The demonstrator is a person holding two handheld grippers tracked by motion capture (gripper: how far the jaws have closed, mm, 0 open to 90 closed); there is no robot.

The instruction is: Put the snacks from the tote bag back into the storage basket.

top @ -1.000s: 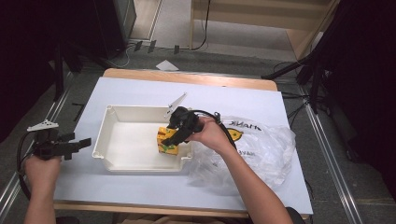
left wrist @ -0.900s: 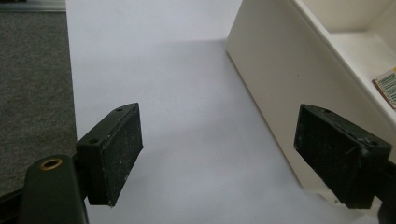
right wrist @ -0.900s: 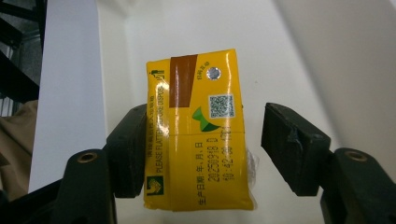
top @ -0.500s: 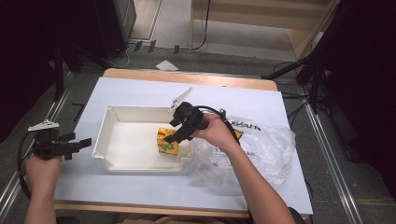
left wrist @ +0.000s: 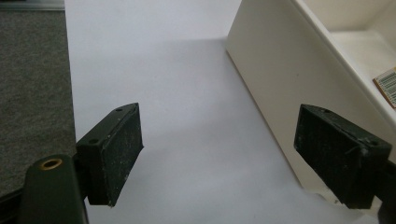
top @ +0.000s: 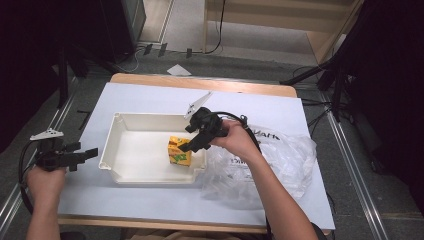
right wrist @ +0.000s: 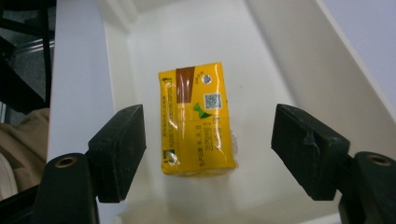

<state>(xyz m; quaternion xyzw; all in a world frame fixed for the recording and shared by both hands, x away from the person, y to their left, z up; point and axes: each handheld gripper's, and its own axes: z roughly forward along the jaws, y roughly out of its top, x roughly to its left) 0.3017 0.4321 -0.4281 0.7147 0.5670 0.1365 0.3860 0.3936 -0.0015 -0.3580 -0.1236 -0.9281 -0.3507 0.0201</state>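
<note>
Releasing looks like the step in hand: the right gripper (top: 186,146) hangs just above the yellow drink carton (right wrist: 197,122), its jaws having just been opening, and they now stand spread to either side with clear gaps and nothing pinched. The carton rests inside the white tray (top: 131,172), near the tray's wall on the plastic-bag (top: 280,162) side. The left gripper (left wrist: 219,156) waits beside the tray's outer wall over the white table cover (left wrist: 177,93), jaws spread and empty. Next, I judge, the right gripper should lift clear without nudging the carton, then perhaps turn toward the bag.
</note>
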